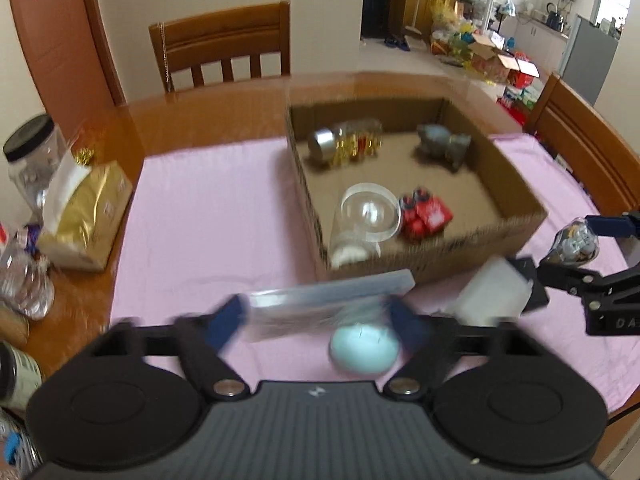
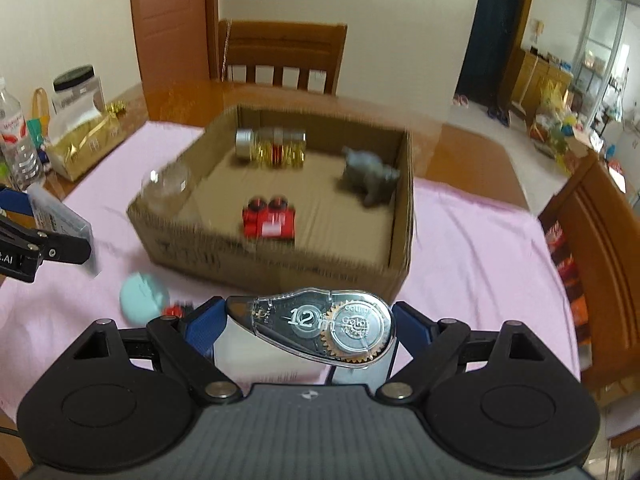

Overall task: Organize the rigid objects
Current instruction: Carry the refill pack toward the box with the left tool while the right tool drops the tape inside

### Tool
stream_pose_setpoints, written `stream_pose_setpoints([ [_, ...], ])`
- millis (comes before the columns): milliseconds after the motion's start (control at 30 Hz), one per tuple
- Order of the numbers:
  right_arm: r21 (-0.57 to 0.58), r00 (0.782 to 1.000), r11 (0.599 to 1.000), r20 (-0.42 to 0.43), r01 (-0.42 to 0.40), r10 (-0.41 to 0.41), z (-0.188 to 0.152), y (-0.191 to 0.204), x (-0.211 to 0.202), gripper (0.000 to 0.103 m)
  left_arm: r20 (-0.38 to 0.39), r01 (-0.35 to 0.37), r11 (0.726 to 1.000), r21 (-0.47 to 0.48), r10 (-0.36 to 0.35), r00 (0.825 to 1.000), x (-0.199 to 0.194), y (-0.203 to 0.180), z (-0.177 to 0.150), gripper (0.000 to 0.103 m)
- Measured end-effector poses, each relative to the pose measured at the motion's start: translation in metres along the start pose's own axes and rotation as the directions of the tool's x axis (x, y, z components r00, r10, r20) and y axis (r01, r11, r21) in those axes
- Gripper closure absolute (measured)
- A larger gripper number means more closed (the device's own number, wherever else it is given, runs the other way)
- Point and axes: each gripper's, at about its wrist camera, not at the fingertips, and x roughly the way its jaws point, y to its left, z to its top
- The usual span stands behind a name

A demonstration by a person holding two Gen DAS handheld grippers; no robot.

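Right gripper [image 2: 310, 322] clamps one clear teardrop correction-tape dispenser [image 2: 320, 326], gears visible inside, held above the pink cloth just before the cardboard box [image 2: 280, 268]. Left gripper [image 1: 316, 312] pinches one flat translucent plastic case [image 1: 328, 298], blurred, near the box's front wall. I count in the box: one glass jar [image 1: 370, 216], one metal-capped bottle [image 1: 346, 144], one grey figurine [image 1: 442, 142], one red pack [image 1: 426, 214]. One pale-blue rounded object [image 1: 364, 350] lies on the surface.
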Motion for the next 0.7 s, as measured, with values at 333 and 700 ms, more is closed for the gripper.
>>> stream_pose_setpoints([
  [333,-0.008,0.996,1.000,0.093,-0.001,0.002,0.051,-0.006,0.021,0.011,0.081,0.016,0.999,0.031,-0.018,0.997,-0.001,-0.011,0.047,0.043],
  [700,-0.015,0.991,1.000,0.130,0.017,-0.015,0.074,-0.010,0.035,0.000,0.068,-0.010,1.000,0.029,0.008,0.998,0.006,-0.010,0.032,0.006],
])
